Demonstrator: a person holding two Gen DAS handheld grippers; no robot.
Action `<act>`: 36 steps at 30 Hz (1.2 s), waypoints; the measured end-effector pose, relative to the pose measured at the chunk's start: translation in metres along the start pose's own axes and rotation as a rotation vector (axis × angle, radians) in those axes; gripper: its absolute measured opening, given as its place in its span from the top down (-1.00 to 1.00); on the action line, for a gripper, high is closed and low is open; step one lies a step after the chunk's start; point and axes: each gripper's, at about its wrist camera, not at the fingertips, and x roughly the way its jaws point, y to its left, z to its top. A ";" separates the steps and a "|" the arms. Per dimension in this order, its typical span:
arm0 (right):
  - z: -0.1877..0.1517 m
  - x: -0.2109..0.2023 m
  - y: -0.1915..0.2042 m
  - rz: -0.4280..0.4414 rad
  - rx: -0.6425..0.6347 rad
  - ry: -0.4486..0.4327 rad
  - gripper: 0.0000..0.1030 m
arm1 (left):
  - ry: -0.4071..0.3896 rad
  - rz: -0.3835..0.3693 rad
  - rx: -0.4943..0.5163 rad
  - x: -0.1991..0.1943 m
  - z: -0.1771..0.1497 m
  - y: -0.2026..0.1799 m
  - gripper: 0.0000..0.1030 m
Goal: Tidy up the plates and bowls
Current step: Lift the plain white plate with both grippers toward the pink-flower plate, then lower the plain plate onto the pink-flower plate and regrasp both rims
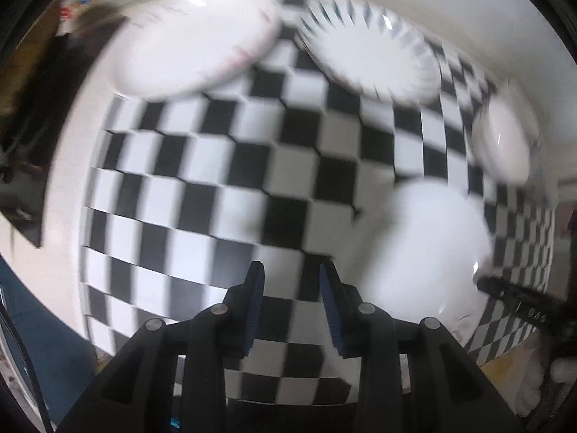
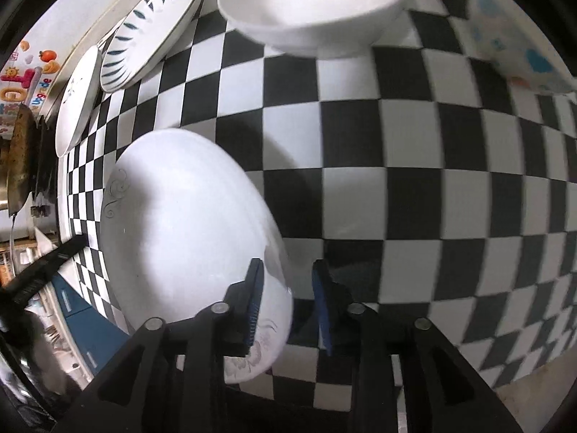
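The left tool [image 1: 292,306] hangs part-open over bare checkered desk [image 1: 223,180], gripping nothing. The right tool [image 2: 286,303] straddles the near rim of the large white plate [image 2: 187,223], pads apart. Beyond stand 1 white bowl [image 2: 313,7] and 2 plates: 1 blue-streaked plate [image 2: 151,32], 1 plain plate [image 2: 77,101], at the desk's far edge.

Your left wrist view is smeared with motion blur; the checkered cloth [image 1: 223,166] and plates lose their edges; your right wrist view is sharper, with glare on the bowl [image 2: 313,3], a soft shadow across the big plate [image 2: 187,216]; both bend at the rims.
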 end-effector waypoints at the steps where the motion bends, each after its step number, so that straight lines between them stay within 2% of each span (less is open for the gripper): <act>1: -0.002 -0.007 0.003 -0.010 -0.008 -0.014 0.38 | -0.025 -0.003 -0.015 -0.011 0.003 0.010 0.40; 4: -0.004 -0.033 0.025 -0.052 -0.048 -0.073 0.37 | -0.104 0.009 -0.059 -0.045 0.017 0.039 0.33; 5: -0.002 -0.044 0.037 -0.053 -0.065 -0.100 0.29 | -0.134 0.022 -0.071 -0.053 0.026 0.049 0.32; 7: 0.006 -0.061 0.061 -0.013 -0.082 -0.150 -0.10 | -0.165 0.029 -0.095 -0.058 0.044 0.062 0.14; 8: 0.012 -0.066 0.073 0.012 -0.088 -0.167 -0.45 | -0.176 0.021 -0.114 -0.059 0.055 0.078 0.09; 9: 0.021 -0.070 0.089 0.048 -0.105 -0.182 -0.58 | -0.177 0.019 -0.130 -0.059 0.059 0.088 0.07; 10: 0.035 -0.071 0.111 0.090 -0.136 -0.184 -0.58 | -0.171 0.006 -0.147 -0.054 0.070 0.100 0.07; 14: 0.085 -0.055 0.178 0.148 -0.184 -0.148 -0.58 | -0.109 -0.068 -0.235 -0.020 0.118 0.141 0.07; 18: 0.153 -0.022 0.250 0.130 -0.263 -0.122 -0.58 | -0.066 -0.086 -0.295 0.008 0.150 0.172 0.07; 21: 0.198 0.006 0.285 0.103 -0.301 -0.077 -0.56 | -0.030 -0.085 -0.311 0.032 0.170 0.187 0.07; 23: 0.218 0.021 0.299 0.087 -0.316 -0.051 -0.54 | -0.004 -0.095 -0.320 0.048 0.180 0.193 0.07; 25: 0.240 0.038 0.315 0.088 -0.335 -0.028 -0.43 | 0.014 -0.112 -0.325 0.058 0.186 0.196 0.07; 27: 0.258 0.049 0.325 0.052 -0.353 -0.022 -0.40 | 0.021 -0.121 -0.321 0.064 0.190 0.196 0.07; 30: 0.275 0.061 0.331 0.026 -0.362 -0.007 -0.31 | 0.030 -0.123 -0.310 0.071 0.196 0.194 0.07; 34: 0.292 0.078 0.329 0.036 -0.358 0.045 -0.20 | 0.027 -0.144 -0.292 0.073 0.201 0.188 0.09; 36: 0.297 0.086 0.327 0.035 -0.354 0.065 -0.05 | 0.023 -0.130 -0.271 0.074 0.203 0.184 0.12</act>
